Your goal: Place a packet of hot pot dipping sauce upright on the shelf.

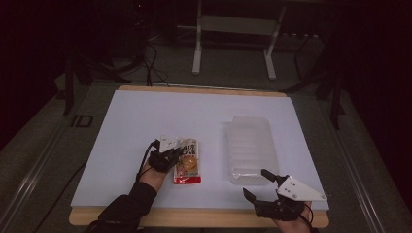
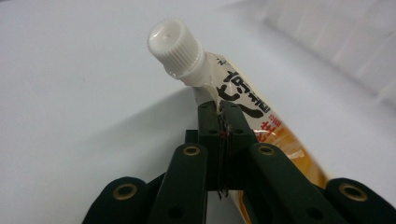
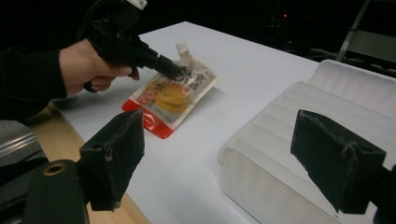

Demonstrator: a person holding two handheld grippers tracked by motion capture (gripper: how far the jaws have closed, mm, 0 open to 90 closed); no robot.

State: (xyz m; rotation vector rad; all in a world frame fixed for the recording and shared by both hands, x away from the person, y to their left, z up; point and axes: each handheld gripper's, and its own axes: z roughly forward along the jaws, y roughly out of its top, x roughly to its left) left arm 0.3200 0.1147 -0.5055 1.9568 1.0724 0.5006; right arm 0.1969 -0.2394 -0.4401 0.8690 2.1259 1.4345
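An orange and white spouted pouch (image 1: 187, 162) with a white screw cap (image 2: 175, 46) lies flat on the white sheet, left of centre. My left gripper (image 1: 179, 154) comes at it from the left and is shut on the pouch's top edge just below the spout (image 2: 219, 109). The right gripper view has the pouch (image 3: 170, 95) on the sheet with the left gripper (image 3: 175, 71) pinching its upper end. My right gripper (image 1: 253, 182) hovers near the table's front right edge, jaws wide apart and nothing between them (image 3: 233, 154).
A clear ribbed plastic tray (image 1: 250, 145) lies right of the pouch, its near end just ahead of the right gripper (image 3: 289, 140). The white sheet (image 1: 145, 121) covers a wooden tabletop whose front edge (image 1: 194, 218) shows. A metal stand (image 1: 233, 29) sits beyond the table.
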